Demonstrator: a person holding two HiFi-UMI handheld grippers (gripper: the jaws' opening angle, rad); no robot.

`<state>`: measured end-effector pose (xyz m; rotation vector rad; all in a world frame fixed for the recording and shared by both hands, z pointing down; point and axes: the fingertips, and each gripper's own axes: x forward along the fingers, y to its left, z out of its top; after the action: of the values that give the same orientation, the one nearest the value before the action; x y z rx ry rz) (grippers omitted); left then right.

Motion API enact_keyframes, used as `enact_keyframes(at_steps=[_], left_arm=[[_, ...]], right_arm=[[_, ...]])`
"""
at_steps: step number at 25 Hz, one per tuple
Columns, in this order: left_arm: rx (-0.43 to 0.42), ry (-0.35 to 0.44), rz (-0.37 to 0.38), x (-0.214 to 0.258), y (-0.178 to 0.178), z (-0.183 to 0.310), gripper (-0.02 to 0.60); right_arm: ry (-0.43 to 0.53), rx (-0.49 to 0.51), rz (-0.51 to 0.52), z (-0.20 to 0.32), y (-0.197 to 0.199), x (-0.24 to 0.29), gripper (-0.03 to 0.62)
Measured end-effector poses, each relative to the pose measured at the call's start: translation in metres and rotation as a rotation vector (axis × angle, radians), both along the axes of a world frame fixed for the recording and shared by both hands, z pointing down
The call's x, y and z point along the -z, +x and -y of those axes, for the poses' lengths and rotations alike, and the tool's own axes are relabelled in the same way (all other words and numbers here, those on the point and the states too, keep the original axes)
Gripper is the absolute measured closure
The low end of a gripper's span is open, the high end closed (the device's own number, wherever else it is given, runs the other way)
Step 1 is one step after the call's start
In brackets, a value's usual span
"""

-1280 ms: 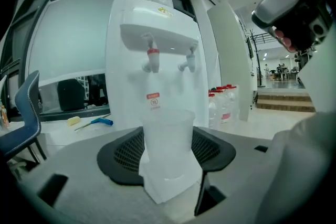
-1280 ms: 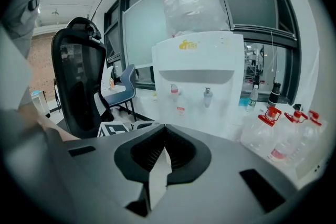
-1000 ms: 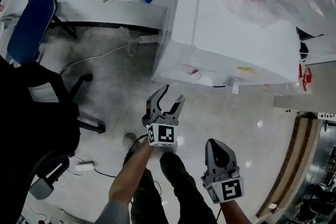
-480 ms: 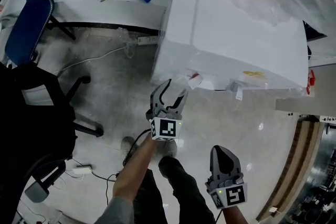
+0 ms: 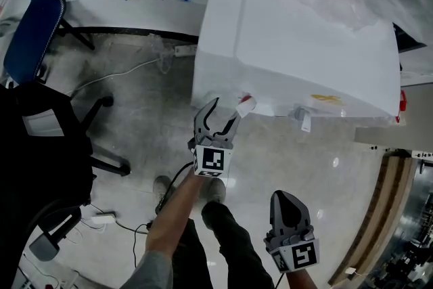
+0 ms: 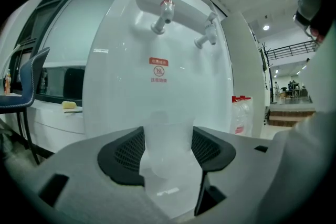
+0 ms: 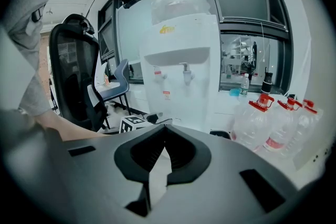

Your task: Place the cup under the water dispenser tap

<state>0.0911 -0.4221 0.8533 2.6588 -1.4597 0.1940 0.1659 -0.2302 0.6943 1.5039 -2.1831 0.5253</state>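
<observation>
Left gripper fingers clamped on translucent plastic cup, close in front of white water dispenser, lower than its taps. Right gripper fingers pinched together, empty.

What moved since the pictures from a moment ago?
The left gripper carried the clear cup closer to the water dispenser, so it is now near the red tap. Nothing was grabbed or let go, and the cup stays clamped in the left gripper. The right gripper stays shut and empty, low by the person's legs.
</observation>
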Motion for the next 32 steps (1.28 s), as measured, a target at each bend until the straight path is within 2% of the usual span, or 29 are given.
enact_keyframes(at_steps=[4, 9, 12, 16, 22, 26, 32], left_arm=[[0.004, 0.005, 0.005, 0.000, 0.002, 0.002, 0.308], [0.003, 0.015, 0.048, -0.002, 0.004, 0.003, 0.307], [-0.002, 0.004, 0.041, -0.004, 0.005, 0.004, 0.301], [-0.005, -0.028, 0.024, -0.009, 0.003, 0.006, 0.292], [-0.021, -0.050, 0.014, -0.014, 0.004, 0.003, 0.256], [-0.015, -0.055, 0.015, -0.015, 0.001, 0.002, 0.252], [-0.032, -0.087, 0.033, -0.015, -0.007, -0.015, 0.250]], right_arm=[[-0.005, -0.013, 0.002, 0.001, 0.007, -0.002, 0.583], [-0.009, -0.017, 0.006, 0.000, 0.008, -0.002, 0.583], [-0.040, -0.030, 0.006, -0.004, 0.011, -0.005, 0.583], [0.002, -0.017, 0.007, -0.001, 0.010, 0.000, 0.583], [-0.035, -0.037, 0.007, -0.006, 0.014, -0.005, 0.583], [-0.005, -0.019, 0.007, -0.005, 0.012, -0.003, 0.583], [-0.057, -0.041, 0.022, -0.011, 0.011, -0.006, 0.583]])
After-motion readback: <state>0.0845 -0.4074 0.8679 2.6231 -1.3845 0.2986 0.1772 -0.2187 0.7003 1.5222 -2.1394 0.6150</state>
